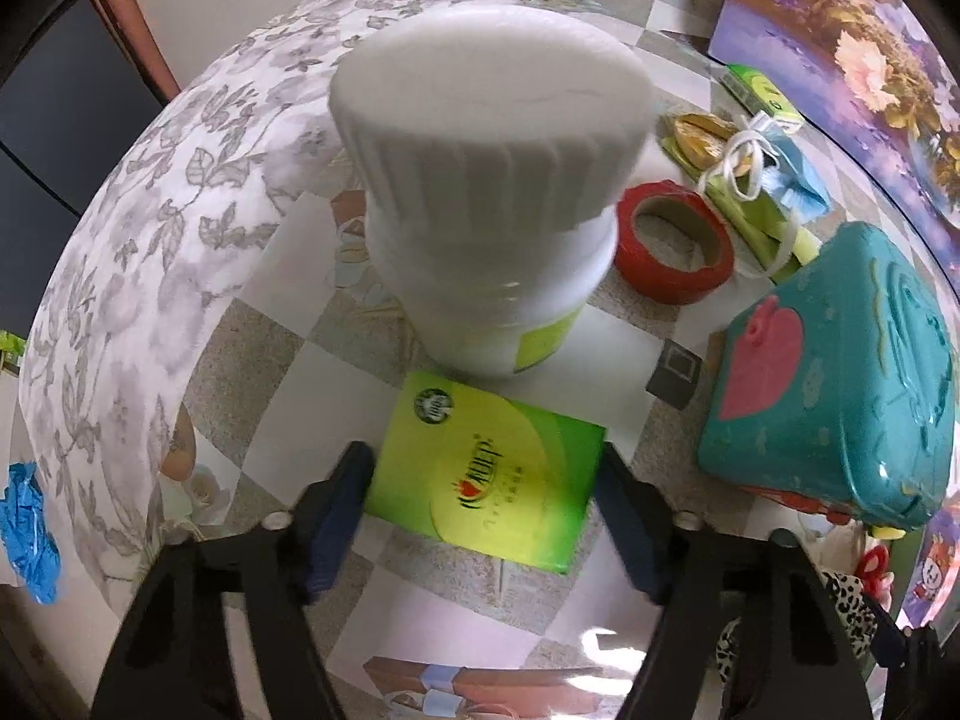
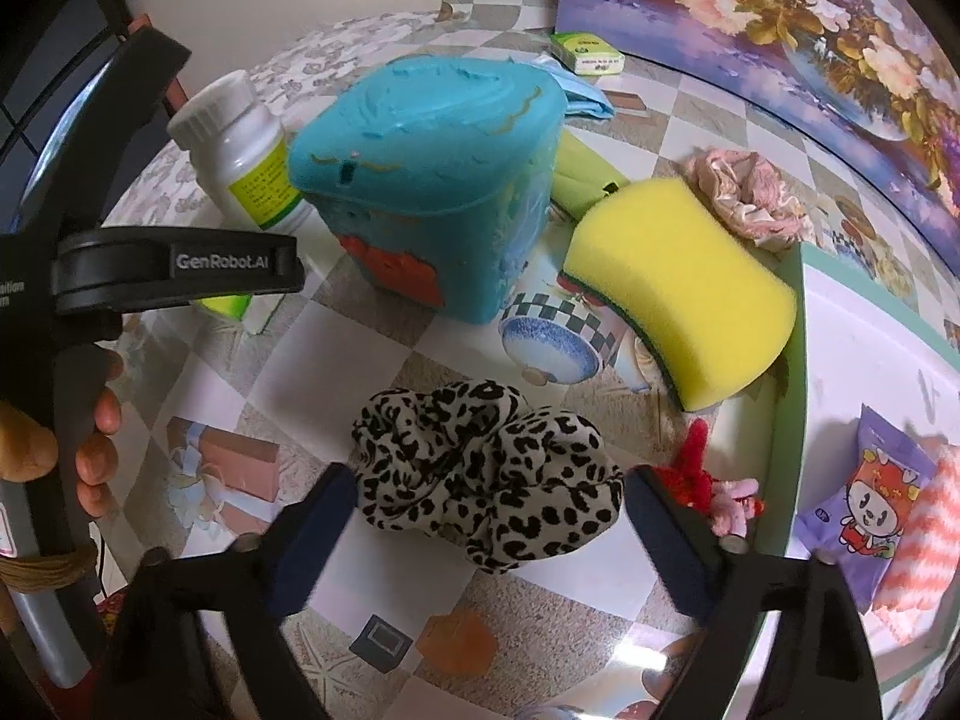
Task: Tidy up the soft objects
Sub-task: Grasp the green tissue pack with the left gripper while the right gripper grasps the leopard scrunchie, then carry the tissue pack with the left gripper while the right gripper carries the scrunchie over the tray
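In the right wrist view a leopard-print scrunchie lies on the checked tablecloth between the fingers of my right gripper, which stands open around it, pads just off its sides. A yellow sponge and a pink scrunchie lie further back. In the left wrist view my left gripper straddles a flat green box; the pads sit close to its two edges without a clear squeeze. A white bottle stands just beyond the box.
A teal plastic case and red tape roll stand right of the bottle. A green-rimmed white tray at right holds a purple packet and striped cloth. A red and pink fuzzy item lies beside it. A hand holds the left gripper.
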The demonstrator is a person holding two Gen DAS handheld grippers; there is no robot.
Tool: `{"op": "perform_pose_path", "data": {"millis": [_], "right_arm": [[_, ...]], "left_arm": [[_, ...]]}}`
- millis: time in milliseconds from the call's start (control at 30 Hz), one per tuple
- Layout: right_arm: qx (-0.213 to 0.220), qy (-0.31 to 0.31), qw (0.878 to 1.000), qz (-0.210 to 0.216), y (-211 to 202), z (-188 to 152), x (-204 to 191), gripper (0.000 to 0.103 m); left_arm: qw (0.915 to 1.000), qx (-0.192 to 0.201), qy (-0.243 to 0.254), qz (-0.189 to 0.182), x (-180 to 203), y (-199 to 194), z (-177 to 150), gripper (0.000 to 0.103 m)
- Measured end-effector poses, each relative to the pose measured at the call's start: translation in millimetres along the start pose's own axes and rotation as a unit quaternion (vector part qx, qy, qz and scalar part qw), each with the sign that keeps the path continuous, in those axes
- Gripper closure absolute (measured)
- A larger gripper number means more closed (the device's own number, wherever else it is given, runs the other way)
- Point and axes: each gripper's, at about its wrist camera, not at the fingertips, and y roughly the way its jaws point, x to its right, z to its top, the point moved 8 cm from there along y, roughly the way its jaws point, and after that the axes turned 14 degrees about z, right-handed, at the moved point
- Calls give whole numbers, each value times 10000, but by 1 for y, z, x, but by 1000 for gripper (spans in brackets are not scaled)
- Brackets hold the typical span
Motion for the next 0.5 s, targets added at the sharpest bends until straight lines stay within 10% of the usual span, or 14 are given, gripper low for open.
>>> {"op": "perform_pose_path", "data": {"millis": [500], "right_arm": [[-48,-19,9998,171,-14,-5,-4,63]], "left_arm": [[10000,-3,19,17,-7,-31,-9,31]]}}
